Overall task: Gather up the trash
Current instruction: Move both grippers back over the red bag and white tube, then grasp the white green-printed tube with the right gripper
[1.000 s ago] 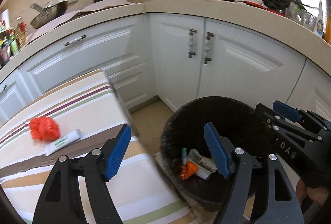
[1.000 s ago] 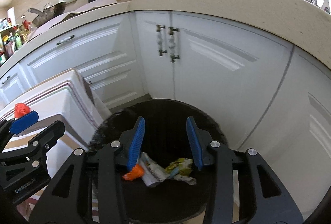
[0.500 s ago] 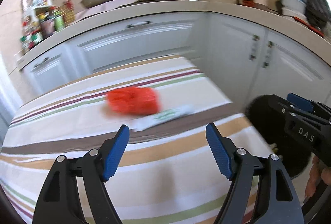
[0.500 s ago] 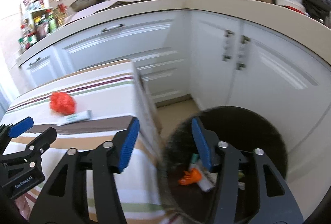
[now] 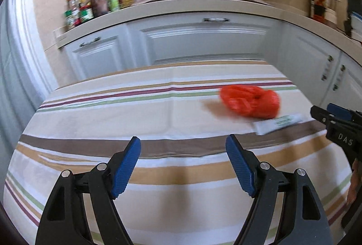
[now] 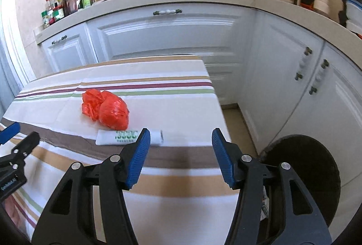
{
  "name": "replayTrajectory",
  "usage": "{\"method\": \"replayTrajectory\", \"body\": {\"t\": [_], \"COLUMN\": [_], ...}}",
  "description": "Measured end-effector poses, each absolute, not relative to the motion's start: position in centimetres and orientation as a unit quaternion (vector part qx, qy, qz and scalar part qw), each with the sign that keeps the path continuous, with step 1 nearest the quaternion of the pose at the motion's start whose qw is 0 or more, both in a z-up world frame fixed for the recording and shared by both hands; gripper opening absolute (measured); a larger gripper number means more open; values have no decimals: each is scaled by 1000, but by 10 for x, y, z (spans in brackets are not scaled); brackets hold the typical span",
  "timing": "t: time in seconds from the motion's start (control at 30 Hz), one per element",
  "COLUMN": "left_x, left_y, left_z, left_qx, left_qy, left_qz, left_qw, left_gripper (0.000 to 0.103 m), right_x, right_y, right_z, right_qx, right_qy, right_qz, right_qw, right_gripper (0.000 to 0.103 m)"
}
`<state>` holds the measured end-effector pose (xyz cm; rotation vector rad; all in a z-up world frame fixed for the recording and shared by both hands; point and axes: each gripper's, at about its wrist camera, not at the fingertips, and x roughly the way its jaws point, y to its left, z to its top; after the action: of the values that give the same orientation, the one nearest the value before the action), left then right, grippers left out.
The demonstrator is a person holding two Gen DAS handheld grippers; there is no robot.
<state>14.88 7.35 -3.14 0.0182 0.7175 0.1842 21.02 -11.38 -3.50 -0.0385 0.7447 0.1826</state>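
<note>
Both grippers have swung away from the black bin [image 6: 303, 177] toward the striped table [image 5: 158, 122], left gripper [image 5: 183, 165] and right gripper [image 6: 179, 154] spread empty, lining up on the red bag [image 6: 106, 110] and white tube [image 6: 129, 137] lying there.

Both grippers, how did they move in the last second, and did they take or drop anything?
Both swung left, away from the black trash bin and over the striped table. The left gripper and right gripper stayed open and empty throughout. The red plastic bag and white tube stayed in place on the cloth.
</note>
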Motion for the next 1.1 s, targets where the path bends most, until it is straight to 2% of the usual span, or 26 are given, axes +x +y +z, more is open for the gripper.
{"method": "replayTrajectory", "body": {"t": [0.5, 1.1], "left_x": [153, 143], "left_y": [116, 114], "left_z": [-43, -42], "left_qx": [-13, -13], "left_qy": [362, 363], "left_qz": [133, 133], "left_qw": [922, 922], "left_gripper": [75, 75], "right_x": [259, 207], "right_y": [-94, -84], "right_z": [-53, -60], "right_qx": [-55, -70], "right_qy": [412, 439], "right_qz": [74, 102], "right_qw": [906, 890], "right_gripper": [55, 55]}}
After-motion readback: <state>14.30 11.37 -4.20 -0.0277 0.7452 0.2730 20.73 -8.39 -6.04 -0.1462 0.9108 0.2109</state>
